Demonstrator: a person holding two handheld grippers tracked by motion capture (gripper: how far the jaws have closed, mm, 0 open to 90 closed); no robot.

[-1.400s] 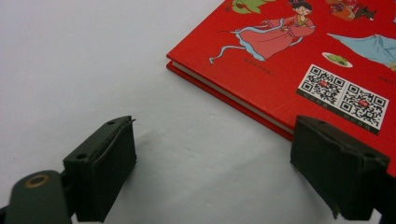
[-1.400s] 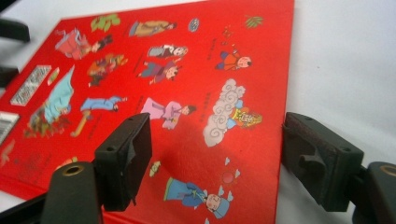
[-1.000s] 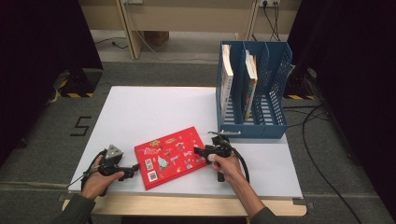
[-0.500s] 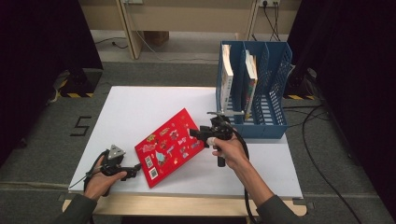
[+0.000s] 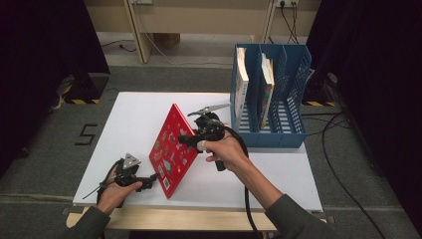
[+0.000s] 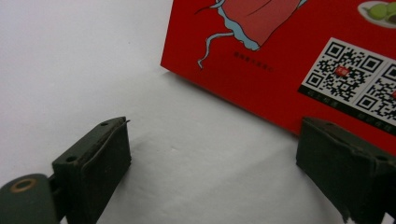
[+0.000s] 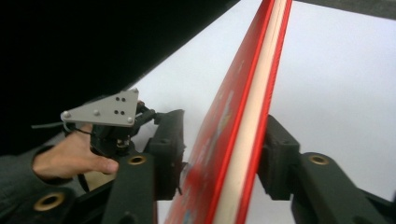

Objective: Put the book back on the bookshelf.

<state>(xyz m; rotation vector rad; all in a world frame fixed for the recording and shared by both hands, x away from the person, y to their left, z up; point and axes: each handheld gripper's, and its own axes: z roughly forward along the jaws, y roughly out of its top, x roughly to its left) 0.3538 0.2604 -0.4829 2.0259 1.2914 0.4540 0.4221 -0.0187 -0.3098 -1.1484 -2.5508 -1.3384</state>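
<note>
- The red book point(image 5: 171, 149) stands tilted near the table's point(image 5: 134, 114) front edge, its far cover hidden.
- Right claw point(image 5: 185, 141), raised, has just been closing, pads clamping the book's upper edge.
- Left claw point(image 5: 152, 178) rests low by the book's front corner, jaws wide apart, empty.

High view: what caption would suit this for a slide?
Right claw tilts a red book up on its edge on the white table, blue file rack behind.
</note>
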